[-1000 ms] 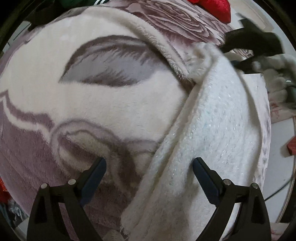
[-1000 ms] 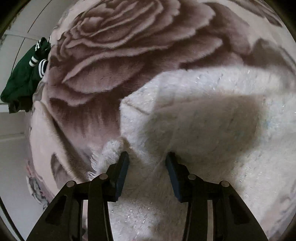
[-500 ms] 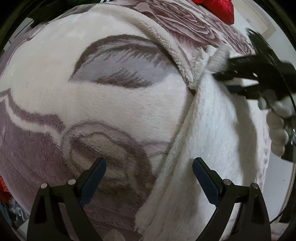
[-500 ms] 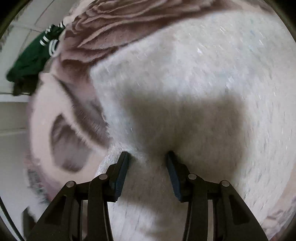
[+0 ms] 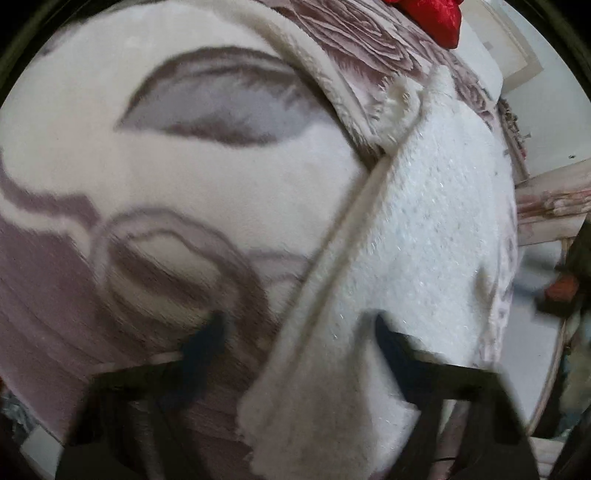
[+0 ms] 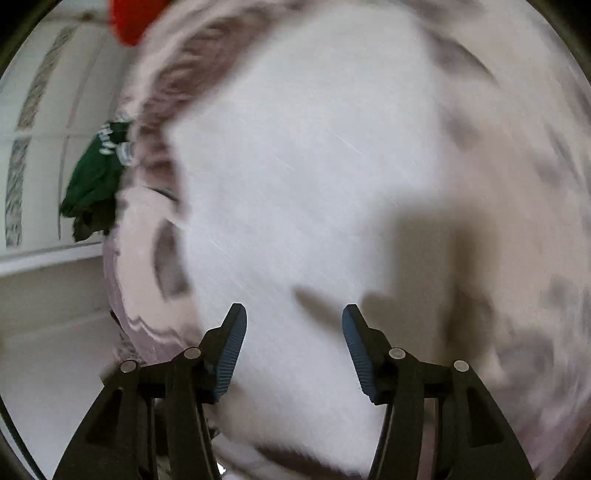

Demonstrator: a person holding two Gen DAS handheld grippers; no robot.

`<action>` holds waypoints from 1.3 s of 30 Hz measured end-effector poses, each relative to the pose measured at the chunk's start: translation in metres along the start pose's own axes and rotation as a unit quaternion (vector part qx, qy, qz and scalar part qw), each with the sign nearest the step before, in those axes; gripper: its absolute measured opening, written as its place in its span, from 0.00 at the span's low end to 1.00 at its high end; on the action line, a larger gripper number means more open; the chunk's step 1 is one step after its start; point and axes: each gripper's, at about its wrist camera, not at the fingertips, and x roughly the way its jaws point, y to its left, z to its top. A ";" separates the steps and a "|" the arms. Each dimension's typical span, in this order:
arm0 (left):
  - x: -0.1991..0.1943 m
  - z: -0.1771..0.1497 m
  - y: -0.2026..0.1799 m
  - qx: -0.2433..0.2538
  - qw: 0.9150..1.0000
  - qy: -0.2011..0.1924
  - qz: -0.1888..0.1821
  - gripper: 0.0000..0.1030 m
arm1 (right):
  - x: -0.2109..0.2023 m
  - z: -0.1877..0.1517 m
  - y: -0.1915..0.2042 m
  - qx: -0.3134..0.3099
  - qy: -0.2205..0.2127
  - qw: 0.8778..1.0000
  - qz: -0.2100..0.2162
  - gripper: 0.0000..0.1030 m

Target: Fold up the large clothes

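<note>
A fluffy white garment (image 5: 424, 229) lies flat on a plush blanket (image 5: 184, 184) with a mauve rose pattern. Its straight folded edge runs diagonally in the left wrist view. My left gripper (image 5: 295, 332) is open, its fingers straddling the garment's near left edge; the view is blurred. My right gripper (image 6: 293, 332) is open and empty just above the white garment (image 6: 314, 166), which fills the blurred right wrist view.
A red cloth (image 5: 436, 14) lies at the far end of the blanket and also shows in the right wrist view (image 6: 133, 18). A green garment (image 6: 94, 184) hangs at the blanket's (image 6: 144, 206) left edge. White panelled furniture (image 6: 40, 129) stands beyond.
My right gripper has opened and let go of the white garment, then drawn back from it. The garment now lies flatter. Both cameras are moving.
</note>
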 end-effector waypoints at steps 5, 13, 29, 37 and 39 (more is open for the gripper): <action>-0.008 -0.015 -0.001 0.022 0.999 -0.001 -0.030 0.09 | 0.063 -0.066 -0.076 0.075 0.064 0.995 0.019 0.55; -0.002 -0.017 0.025 0.035 0.999 0.030 -0.018 0.14 | 0.084 -0.089 -0.100 0.097 0.055 0.993 0.038 0.22; 0.039 -0.022 0.027 0.031 0.990 0.105 -0.094 0.69 | 0.142 -0.123 -0.122 0.124 0.118 0.966 0.194 0.67; 0.003 -0.024 -0.007 0.057 0.995 0.058 -0.065 0.17 | 0.146 -0.127 -0.084 0.123 0.087 0.952 0.265 0.29; -0.012 -0.023 -0.016 0.059 0.995 0.050 -0.062 0.17 | 0.134 -0.129 -0.076 0.130 0.079 0.946 0.287 0.27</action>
